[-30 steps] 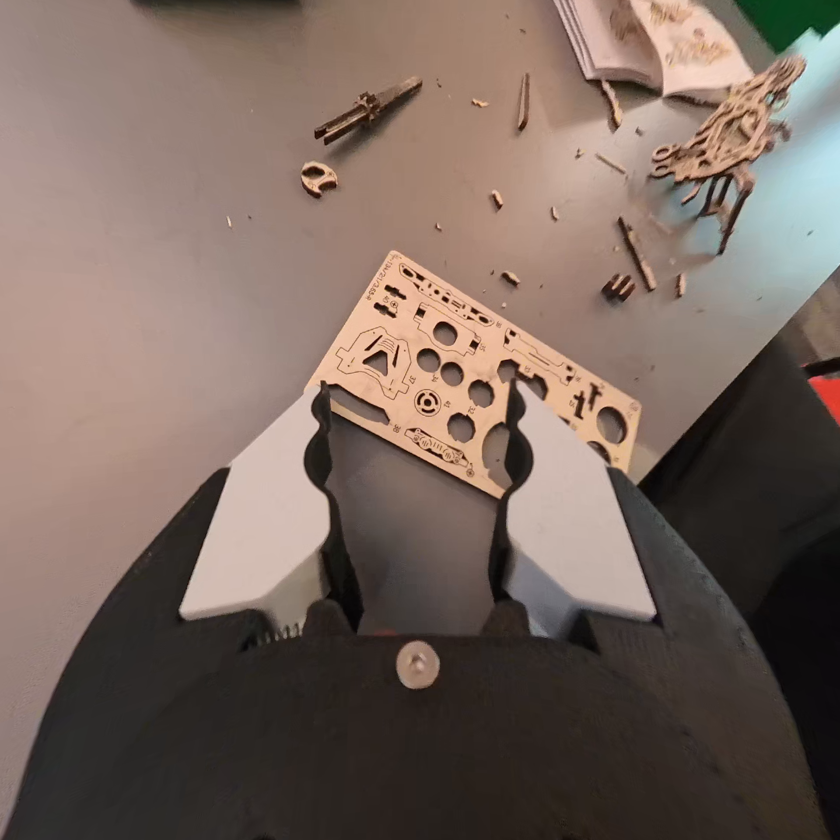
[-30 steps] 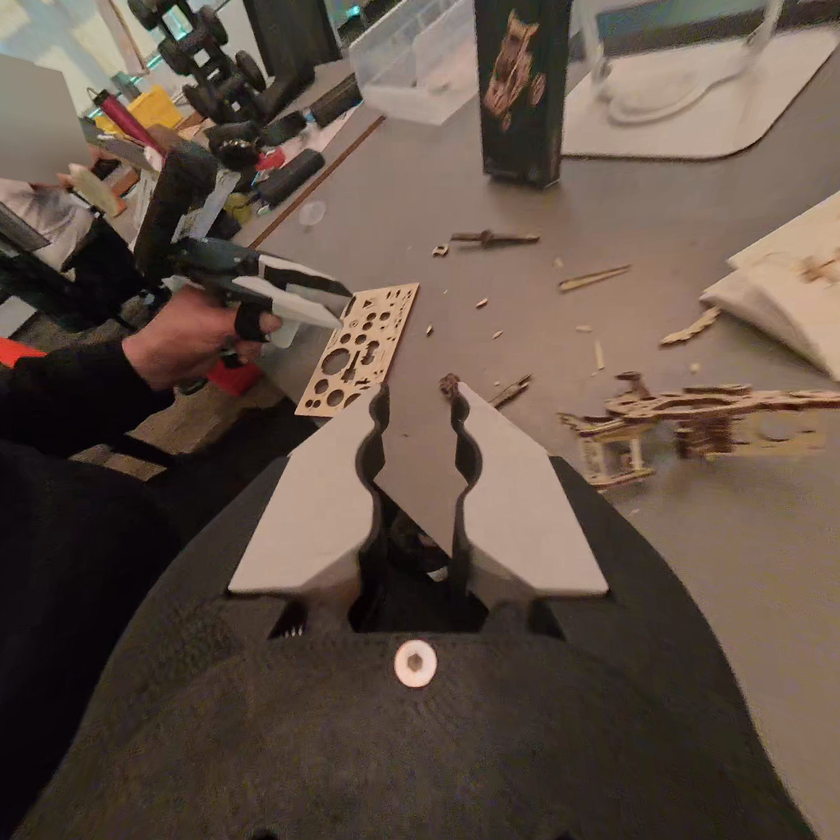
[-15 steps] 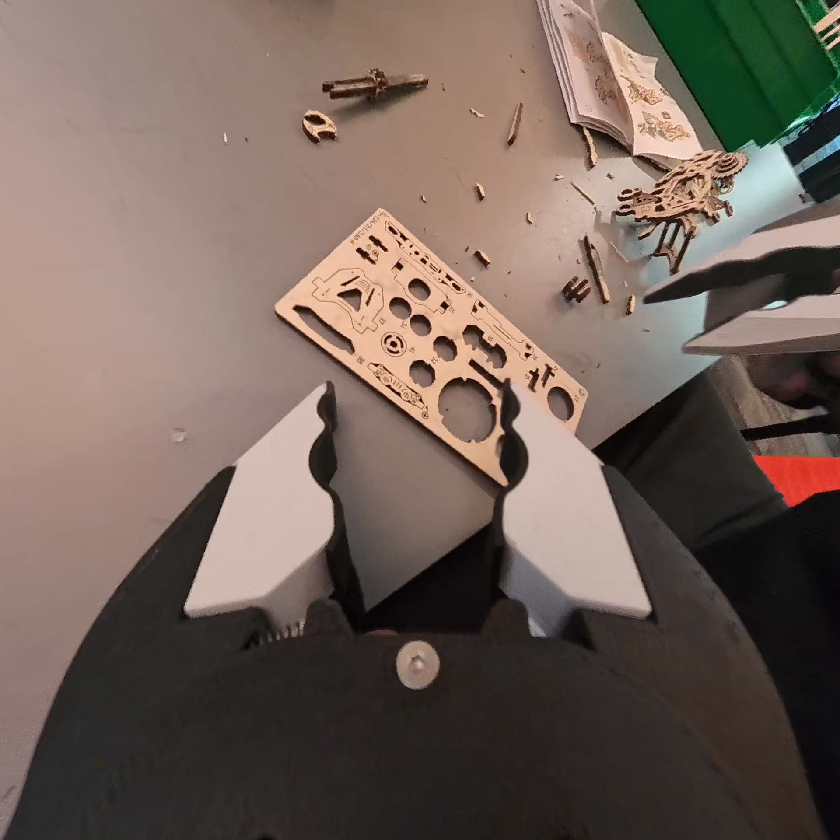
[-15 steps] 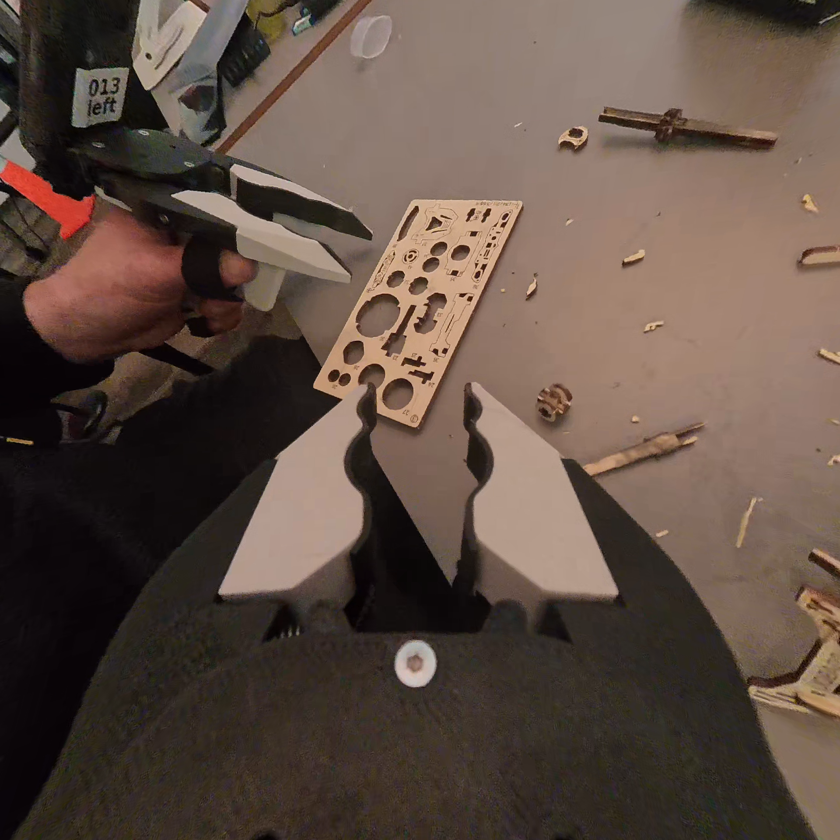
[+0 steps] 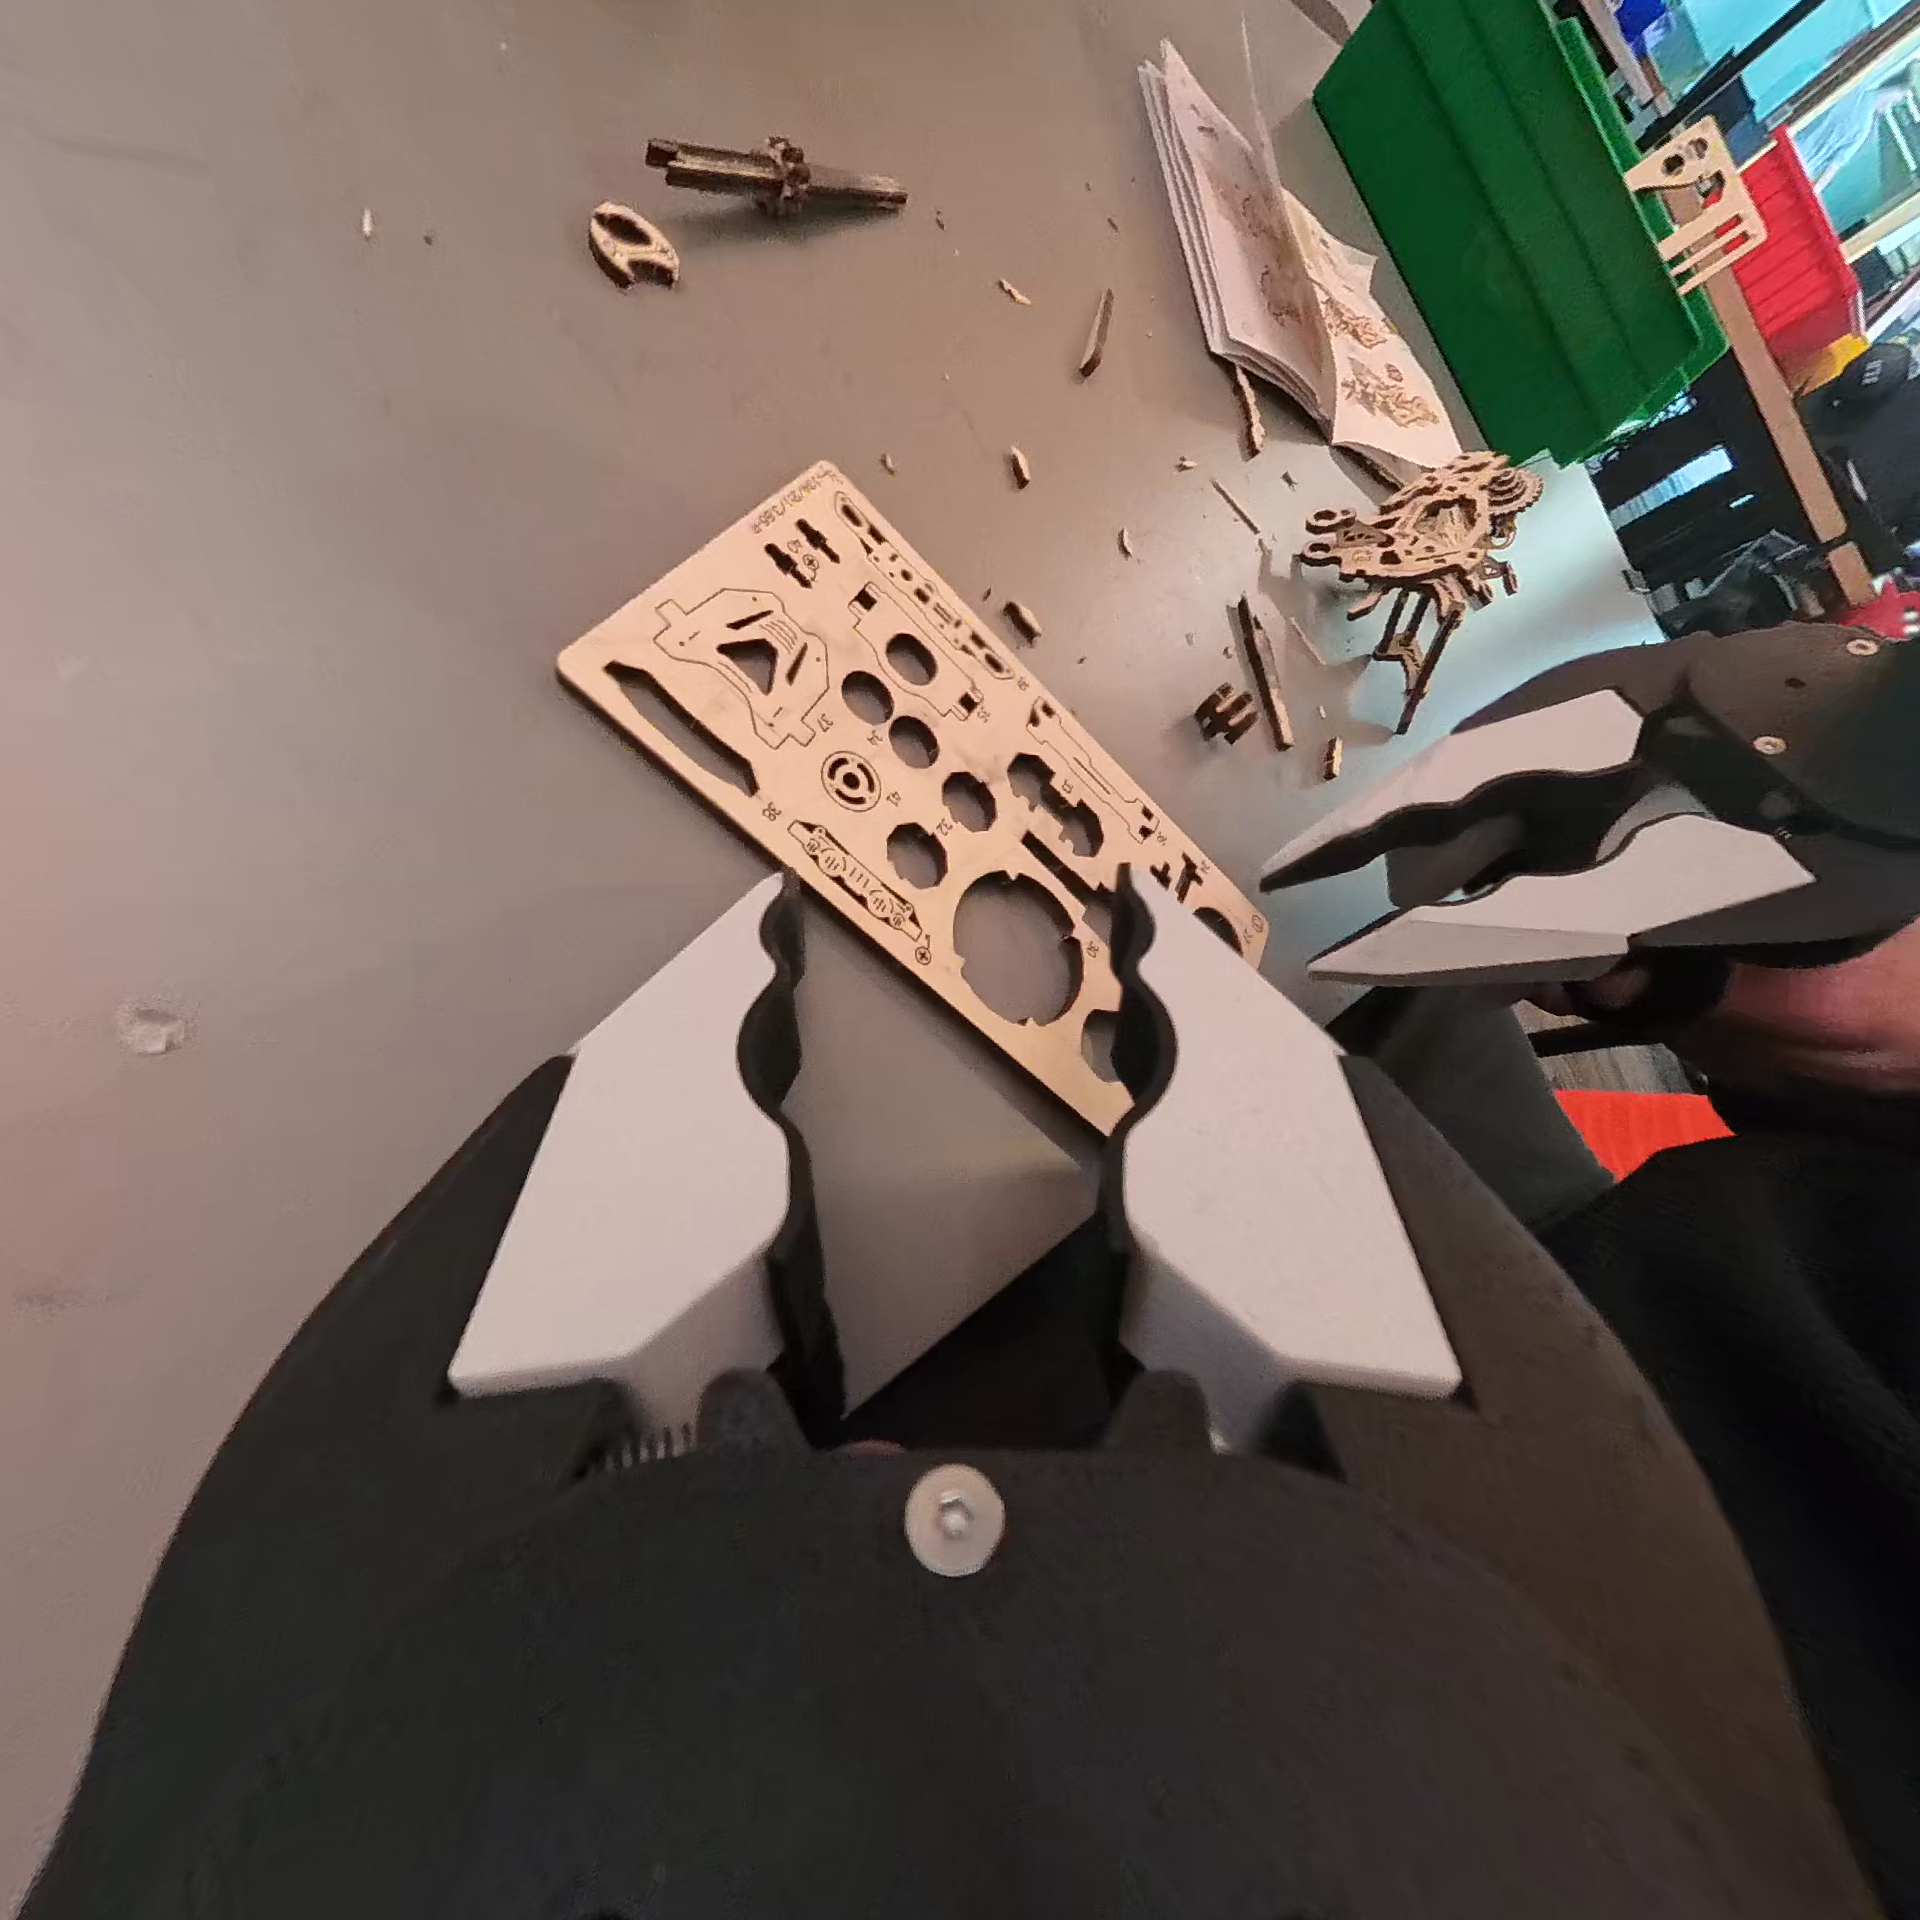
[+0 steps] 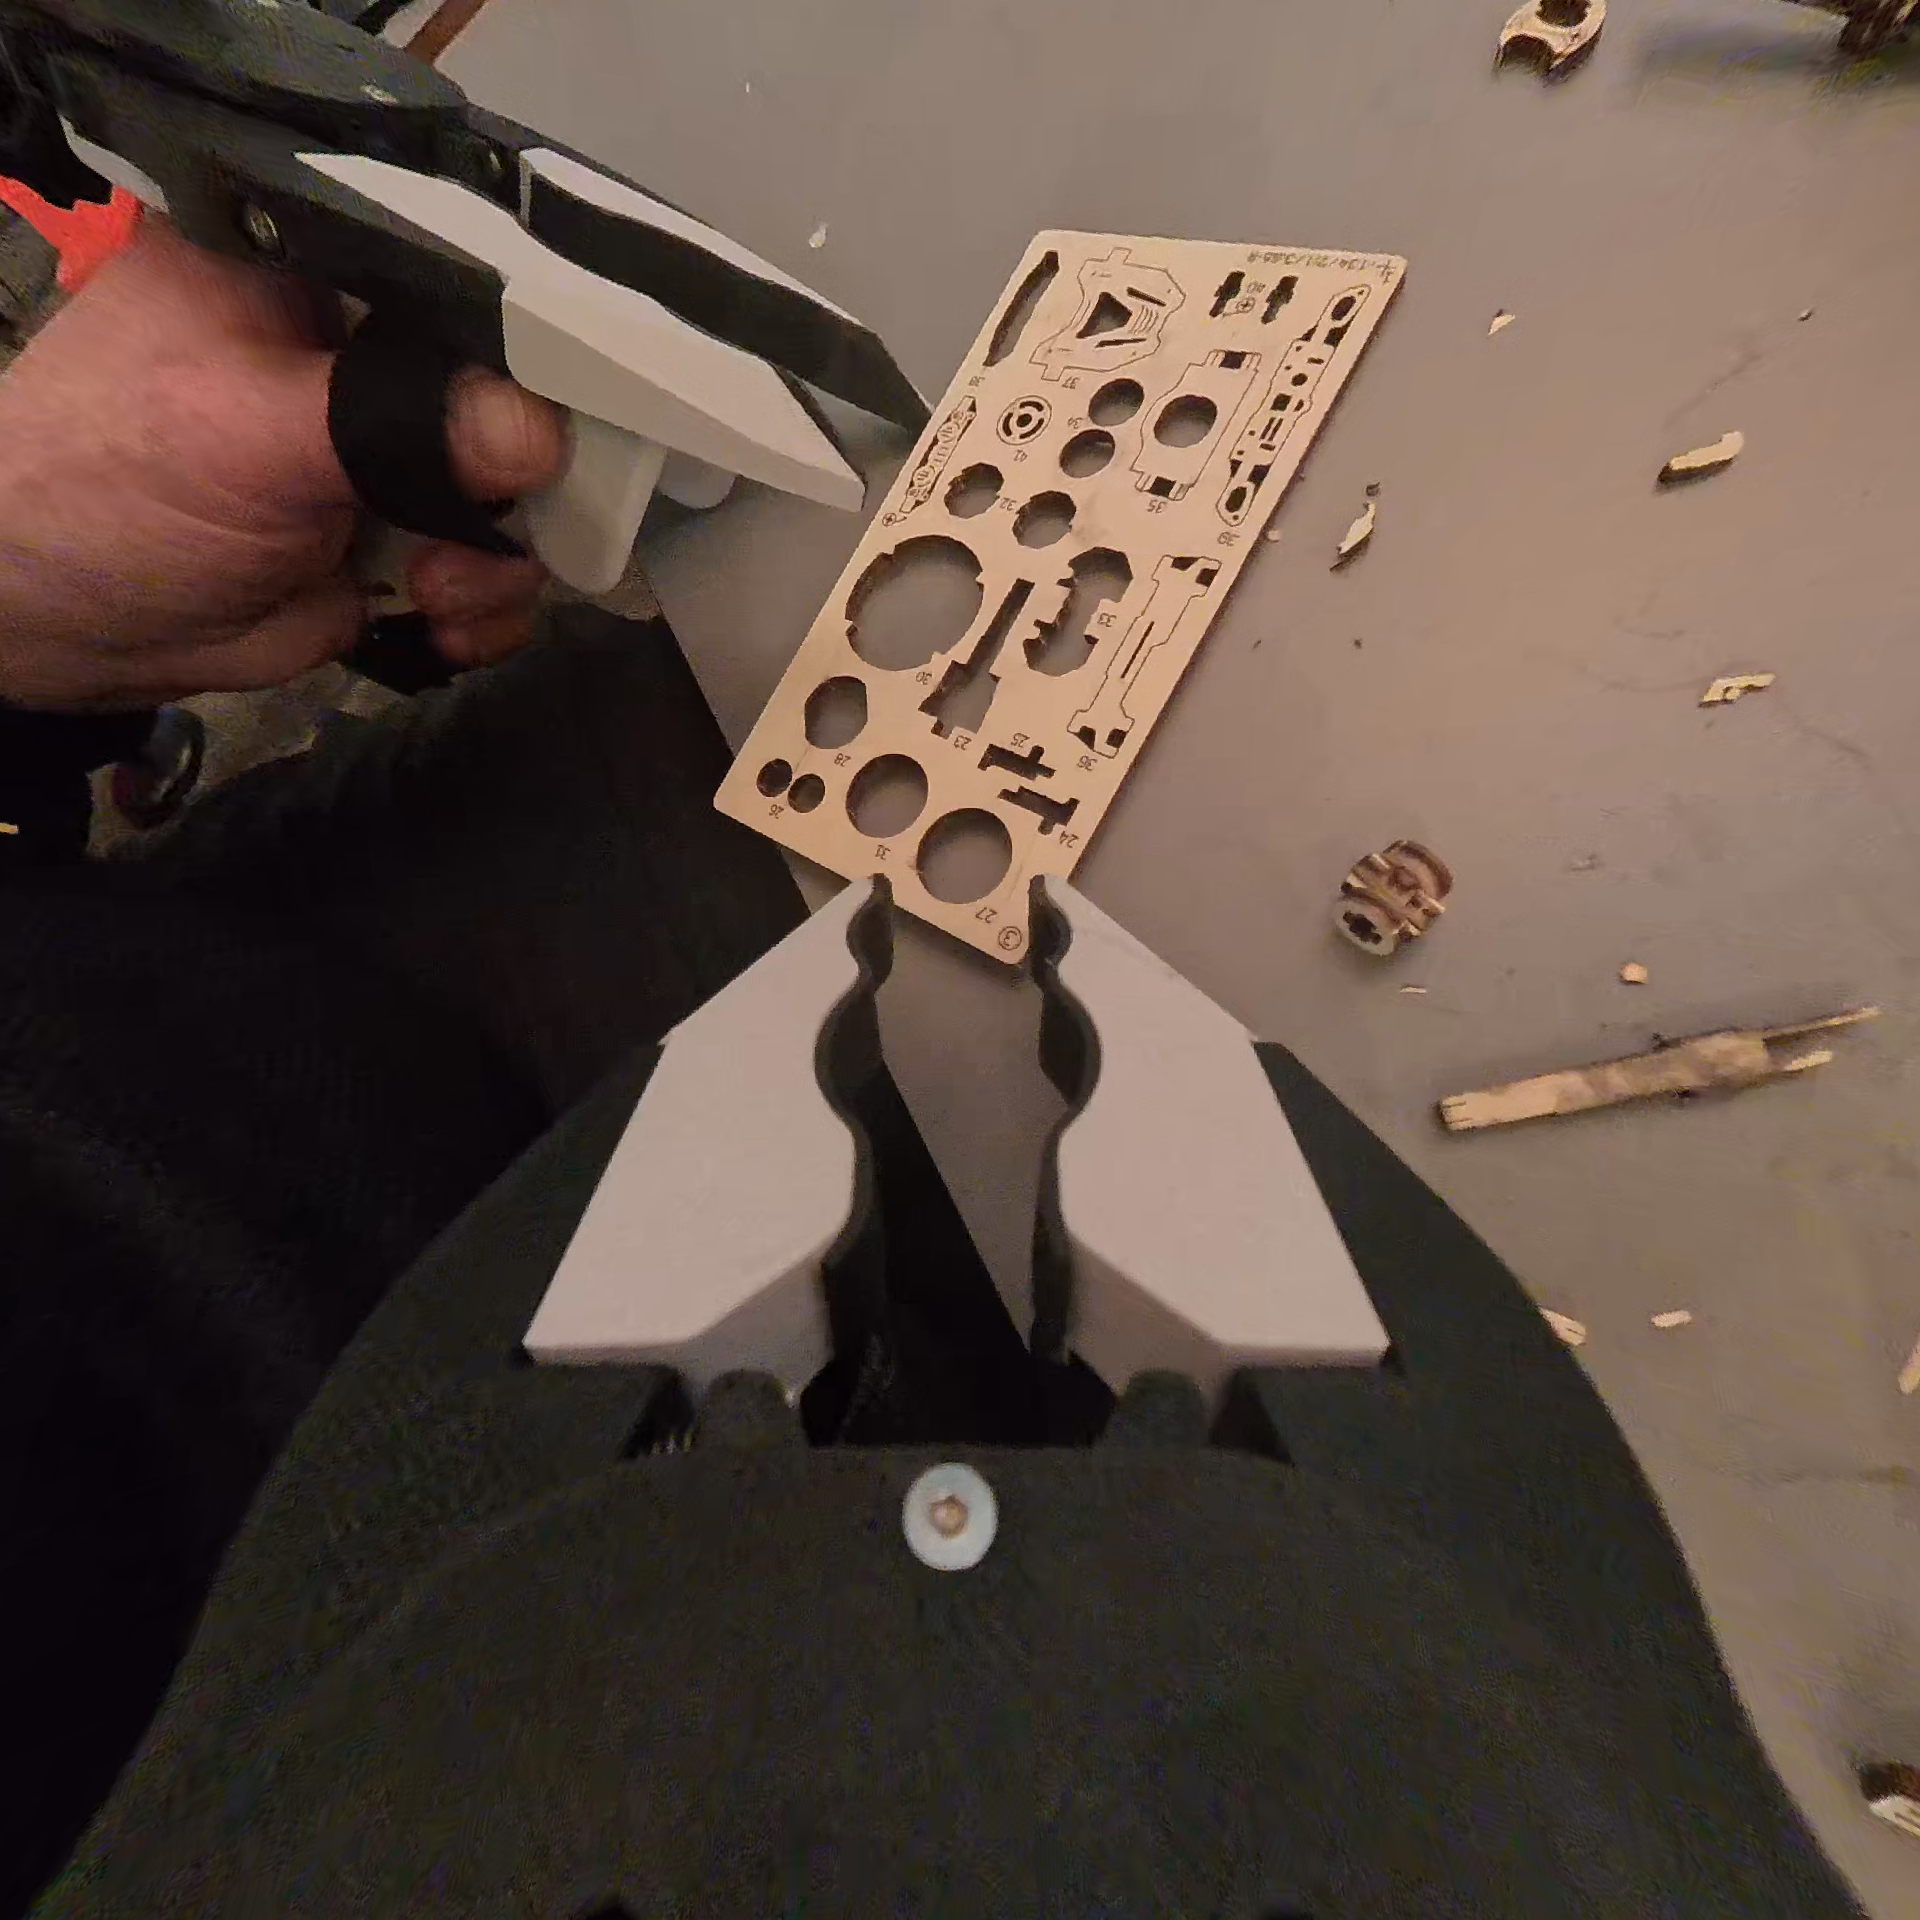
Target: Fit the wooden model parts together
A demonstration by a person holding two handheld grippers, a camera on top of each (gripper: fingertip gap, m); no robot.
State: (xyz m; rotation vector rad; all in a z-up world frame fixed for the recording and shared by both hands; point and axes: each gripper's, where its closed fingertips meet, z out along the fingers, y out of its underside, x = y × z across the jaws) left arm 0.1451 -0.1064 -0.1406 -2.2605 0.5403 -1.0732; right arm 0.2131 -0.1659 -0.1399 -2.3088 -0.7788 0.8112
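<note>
A pale wooden sheet of laser-cut parts, several punched out, lies flat at the grey table's near corner and overhangs the edge slightly. My left gripper is open and empty, its tips over the sheet's long near edge. It also shows in the right wrist view, held by a hand. My right gripper is open and empty, its tips on either side of the sheet's near corner. It also shows in the left wrist view. A partly built wooden model stands further right.
Loose parts and splinters lie around: a shaft piece, a curved piece, a small gear block, a stick. An open booklet and a green bin sit at the back right. The table edge runs under the sheet.
My right gripper has swung left and down from the model to the sheet's near corner. My left gripper drew back, then closed in on the sheet's long edge. The sheet has not moved.
</note>
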